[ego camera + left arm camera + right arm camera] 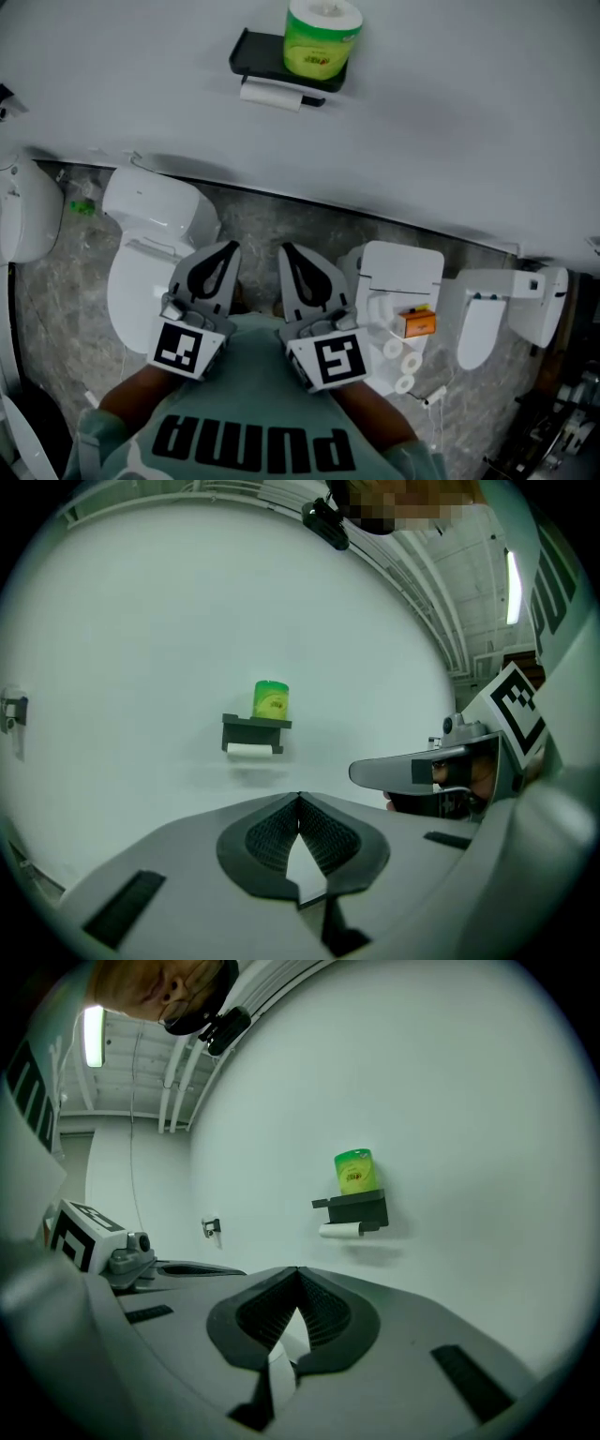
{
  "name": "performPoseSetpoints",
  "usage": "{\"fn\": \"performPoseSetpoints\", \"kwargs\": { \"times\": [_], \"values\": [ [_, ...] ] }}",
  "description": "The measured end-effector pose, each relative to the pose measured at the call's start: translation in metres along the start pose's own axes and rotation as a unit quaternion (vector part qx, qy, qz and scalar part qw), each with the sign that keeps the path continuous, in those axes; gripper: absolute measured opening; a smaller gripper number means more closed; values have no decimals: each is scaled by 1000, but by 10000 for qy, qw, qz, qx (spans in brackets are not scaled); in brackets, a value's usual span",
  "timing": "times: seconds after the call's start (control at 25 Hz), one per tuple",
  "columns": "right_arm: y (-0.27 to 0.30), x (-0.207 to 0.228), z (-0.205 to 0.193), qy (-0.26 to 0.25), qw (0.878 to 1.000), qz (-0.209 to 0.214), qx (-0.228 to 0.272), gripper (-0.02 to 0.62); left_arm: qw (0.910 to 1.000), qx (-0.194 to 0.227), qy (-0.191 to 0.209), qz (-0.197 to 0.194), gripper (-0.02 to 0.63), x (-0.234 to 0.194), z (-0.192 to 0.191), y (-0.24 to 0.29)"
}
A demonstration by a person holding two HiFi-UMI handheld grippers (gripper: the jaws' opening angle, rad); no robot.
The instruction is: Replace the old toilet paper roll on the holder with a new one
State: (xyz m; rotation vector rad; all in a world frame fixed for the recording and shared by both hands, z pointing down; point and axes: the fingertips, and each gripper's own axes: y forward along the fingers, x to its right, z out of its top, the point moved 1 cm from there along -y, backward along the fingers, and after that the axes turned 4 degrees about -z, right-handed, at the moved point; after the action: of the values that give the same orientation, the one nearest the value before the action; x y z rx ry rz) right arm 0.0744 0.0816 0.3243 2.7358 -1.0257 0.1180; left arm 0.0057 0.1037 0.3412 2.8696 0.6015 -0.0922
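A black wall holder (272,62) carries a new roll in green wrap (322,37) on its top shelf. A thin, nearly used-up white roll (271,95) hangs under it. Both grippers are held side by side well short of the wall, pointing toward it. My left gripper (229,249) is shut with nothing in it, and so is my right gripper (287,251). From the left gripper (300,799) the holder (255,727), green roll (271,699) and old roll (248,750) show far ahead. The right gripper (298,1272) sees the holder (356,1209), green roll (353,1171) and old roll (339,1230) up to the right.
Below the wall stand several white toilets: one (150,248) under my left gripper, another (26,214) at the far left, and a cistern (401,272) with an orange box (418,323) on the right. A small wall hook (211,1227) sits left of the holder.
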Motion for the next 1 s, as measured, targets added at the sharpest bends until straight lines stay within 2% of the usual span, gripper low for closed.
{"fn": "performPoseSetpoints", "kwargs": {
  "times": [0.6,0.8,1.0],
  "values": [
    [57,-54,12,-427,9971,-625,-88,3,9973,227,-148,-686,3,-80,10,-11],
    [66,-71,10,-484,9965,-662,-161,3,9965,288,-212,-761,3,-93,10,-21],
    [71,-87,5,-485,9970,-580,-171,3,9969,345,-263,-652,3,-105,6,-35]
  ]
}}
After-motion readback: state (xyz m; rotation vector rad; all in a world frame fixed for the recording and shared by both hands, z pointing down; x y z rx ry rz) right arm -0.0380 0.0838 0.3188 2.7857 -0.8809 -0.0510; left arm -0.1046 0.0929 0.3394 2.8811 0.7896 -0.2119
